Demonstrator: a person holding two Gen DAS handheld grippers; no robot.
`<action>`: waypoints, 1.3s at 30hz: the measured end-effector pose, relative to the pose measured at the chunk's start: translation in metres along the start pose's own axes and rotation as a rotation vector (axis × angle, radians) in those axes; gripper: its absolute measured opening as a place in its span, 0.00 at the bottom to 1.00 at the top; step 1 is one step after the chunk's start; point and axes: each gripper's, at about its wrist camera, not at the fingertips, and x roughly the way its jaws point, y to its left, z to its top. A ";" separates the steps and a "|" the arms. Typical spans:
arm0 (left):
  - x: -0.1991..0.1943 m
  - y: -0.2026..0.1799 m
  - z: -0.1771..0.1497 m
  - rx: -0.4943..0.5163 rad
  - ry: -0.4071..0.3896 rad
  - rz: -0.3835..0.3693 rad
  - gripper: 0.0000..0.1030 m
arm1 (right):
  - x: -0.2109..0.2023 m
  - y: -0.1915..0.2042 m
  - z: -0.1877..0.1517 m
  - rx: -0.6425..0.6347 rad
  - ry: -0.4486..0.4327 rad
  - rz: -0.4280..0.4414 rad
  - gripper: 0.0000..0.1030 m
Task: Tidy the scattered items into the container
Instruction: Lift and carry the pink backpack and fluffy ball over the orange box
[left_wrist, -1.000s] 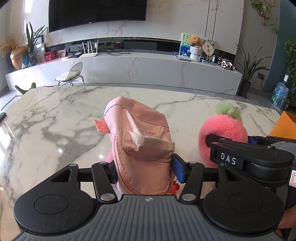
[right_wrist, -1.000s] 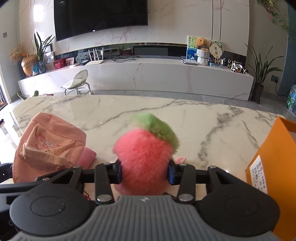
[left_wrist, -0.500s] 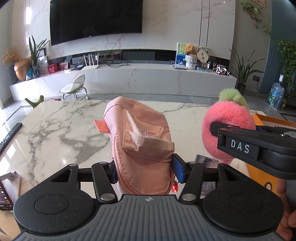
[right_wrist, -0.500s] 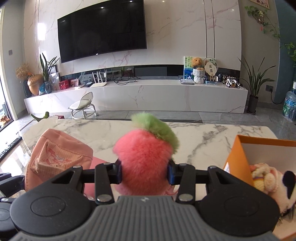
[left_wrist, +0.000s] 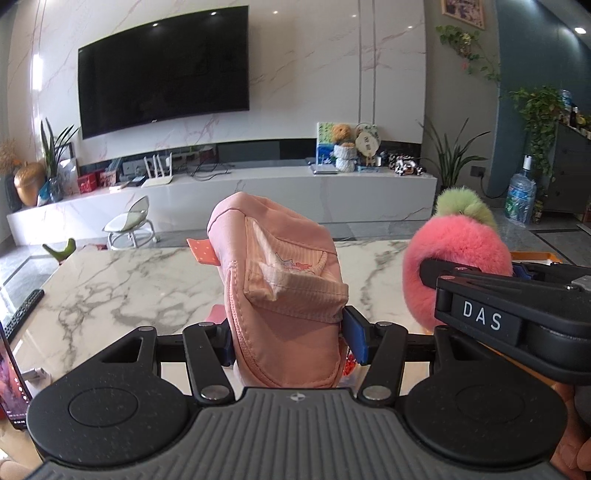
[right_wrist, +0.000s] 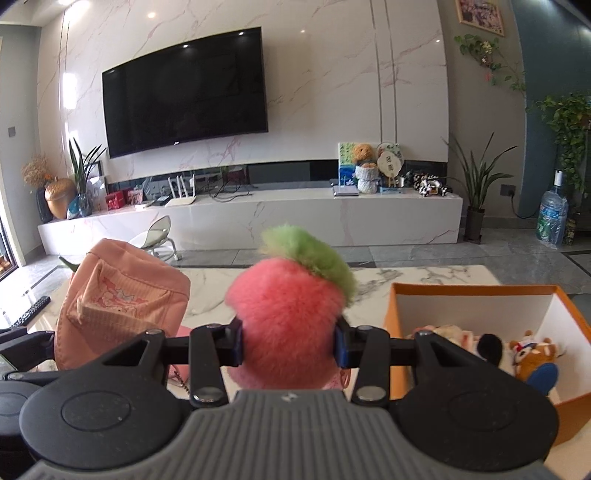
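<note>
My left gripper is shut on a pink fabric pouch and holds it above the marble table. My right gripper is shut on a fluffy pink plush fruit with a green top, also lifted off the table. In the left wrist view the plush fruit and the right gripper's body sit at the right. In the right wrist view the pouch hangs at the left. An orange box with white inner walls stands at the right, with several small plush toys inside.
A black remote lies at the table's left edge and a phone shows at the lower left. Beyond the table are a small chair, a long white TV bench and a wall-mounted TV. A water bottle stands on the floor at the right.
Both grippers have risen with their loads; the table has dropped lower in both views. The orange box's inside and its toys have come into the right wrist view.
</note>
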 end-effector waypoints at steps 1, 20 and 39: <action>-0.002 -0.004 0.001 0.006 -0.006 -0.006 0.62 | -0.006 -0.004 0.000 0.006 -0.009 -0.006 0.44; -0.008 -0.105 0.013 0.115 -0.064 -0.142 0.62 | -0.065 -0.109 -0.002 0.138 -0.082 -0.149 0.44; 0.020 -0.141 0.032 0.118 -0.075 -0.202 0.62 | -0.047 -0.156 0.018 0.143 -0.117 -0.219 0.44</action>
